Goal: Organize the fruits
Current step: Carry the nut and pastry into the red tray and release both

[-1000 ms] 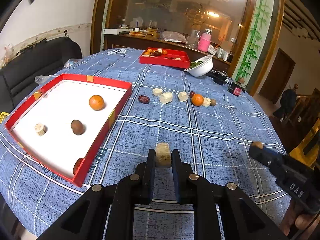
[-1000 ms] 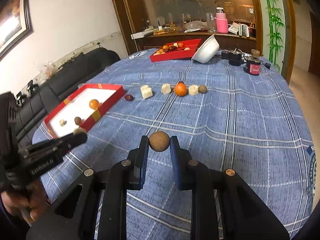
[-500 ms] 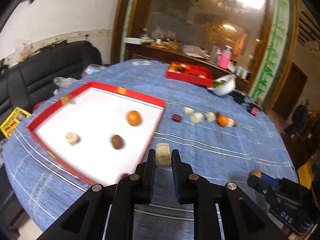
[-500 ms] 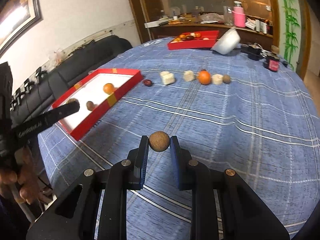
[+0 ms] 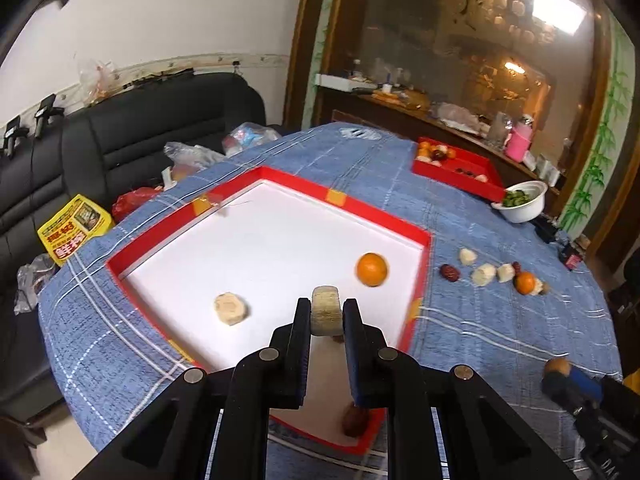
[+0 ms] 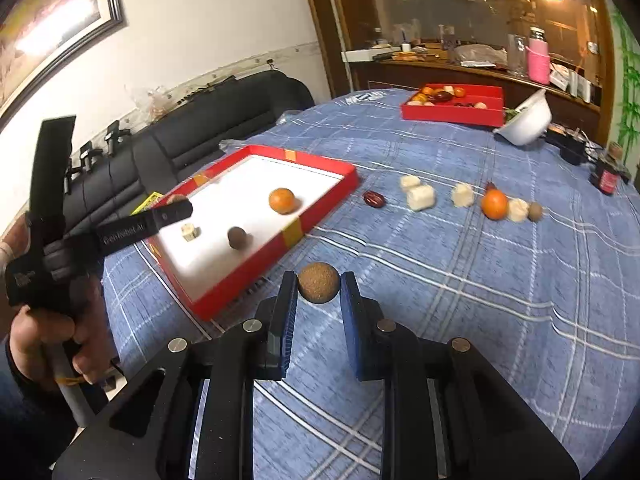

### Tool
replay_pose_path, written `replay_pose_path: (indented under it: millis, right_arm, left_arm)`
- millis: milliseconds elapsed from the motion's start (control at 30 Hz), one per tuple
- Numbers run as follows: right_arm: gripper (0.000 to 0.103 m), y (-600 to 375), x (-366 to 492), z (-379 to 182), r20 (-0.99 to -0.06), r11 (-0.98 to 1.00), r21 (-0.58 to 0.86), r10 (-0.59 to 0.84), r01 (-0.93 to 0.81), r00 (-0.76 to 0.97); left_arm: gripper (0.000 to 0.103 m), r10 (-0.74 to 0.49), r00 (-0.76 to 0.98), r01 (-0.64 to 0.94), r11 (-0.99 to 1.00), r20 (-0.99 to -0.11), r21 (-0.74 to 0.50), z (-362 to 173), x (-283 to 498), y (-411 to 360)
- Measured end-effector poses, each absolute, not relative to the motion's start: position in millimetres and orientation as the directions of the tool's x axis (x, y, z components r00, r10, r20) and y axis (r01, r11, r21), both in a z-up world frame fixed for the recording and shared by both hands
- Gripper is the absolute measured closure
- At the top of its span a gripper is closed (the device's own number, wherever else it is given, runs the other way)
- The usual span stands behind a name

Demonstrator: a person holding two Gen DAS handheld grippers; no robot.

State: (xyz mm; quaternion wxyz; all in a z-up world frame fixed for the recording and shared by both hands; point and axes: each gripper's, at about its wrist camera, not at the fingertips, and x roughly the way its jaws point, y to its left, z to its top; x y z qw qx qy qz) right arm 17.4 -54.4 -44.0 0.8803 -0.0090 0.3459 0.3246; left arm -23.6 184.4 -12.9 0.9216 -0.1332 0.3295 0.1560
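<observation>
The left gripper (image 5: 326,312), tilted down, pinches a pale cylindrical fruit slice (image 5: 325,309) over the near part of the red tray (image 5: 348,200), having swung in from the blue tablecloth (image 5: 480,320). The right gripper (image 6: 319,292) clamps a brown round fruit (image 6: 318,282) above the cloth just right of the tray, closer than before.

From my feed, a black leather sofa (image 5: 132,136) sits at ten o'clock under a white wall (image 5: 180,12). A dark wooden cabinet (image 5: 460,40) with glass doors fills one o'clock, ceiling lights reflected in it. A framed picture (image 6: 52,20) hangs upper left.
</observation>
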Motion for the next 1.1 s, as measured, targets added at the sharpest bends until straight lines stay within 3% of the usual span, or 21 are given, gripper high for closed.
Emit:
replay_pose_path:
  millis: [533, 1100]
  right_arm:
    - [0.082, 34.2, 65.1, -34.7, -0.635, 0.721, 0.183, 0.606, -0.669, 0.479]
    - [0.082, 130.7, 125.2, -76.0, -0.735, 0.705, 0.158, 0.552, -0.692, 0.394]
  left_arm:
    - [0.088, 0.320, 0.647, -0.487, 0.872, -0.692, -0.052, -32.0, -0.9, 236.9]
    - [0.088, 0.356, 0.605, -0.516, 0.856, -0.712, -0.010, -40.3, 32.9, 253.6]
